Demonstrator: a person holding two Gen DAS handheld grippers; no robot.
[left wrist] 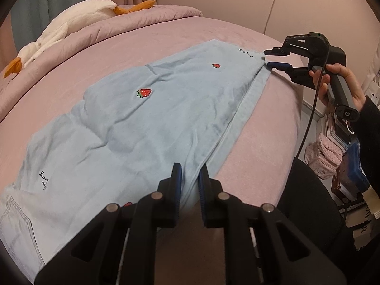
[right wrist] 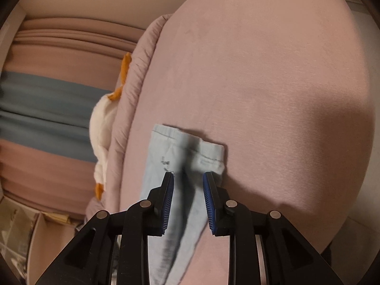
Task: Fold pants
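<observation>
Left wrist view: the light blue pants [left wrist: 133,123] with little strawberries are spread flat across the pink bed [left wrist: 256,142], already doubled leg over leg. The left gripper [left wrist: 190,173] sits low at the near edge of the fabric, fingers a bit apart with the cloth edge running up between them, but I can't tell if it's actually pinching anything. Over at the far hem end, the right gripper [left wrist: 270,58] is held in the person's hand [left wrist: 342,83], fingers parted, tips right at the hem corner. Lots of bare sheet beyond the pants toward the rumpled duvet [left wrist: 99,28] and the white plush goose [left wrist: 71,21]; the bed's right edge is close beside the pants.

Right wrist view: the right gripper [right wrist: 187,175] is spread fairly wide above the hem end of the pants [right wrist: 187,147], the cloth lying under and between the fingers, nothing clamped. Bare pink sheet fills everything ahead and to the right
</observation>
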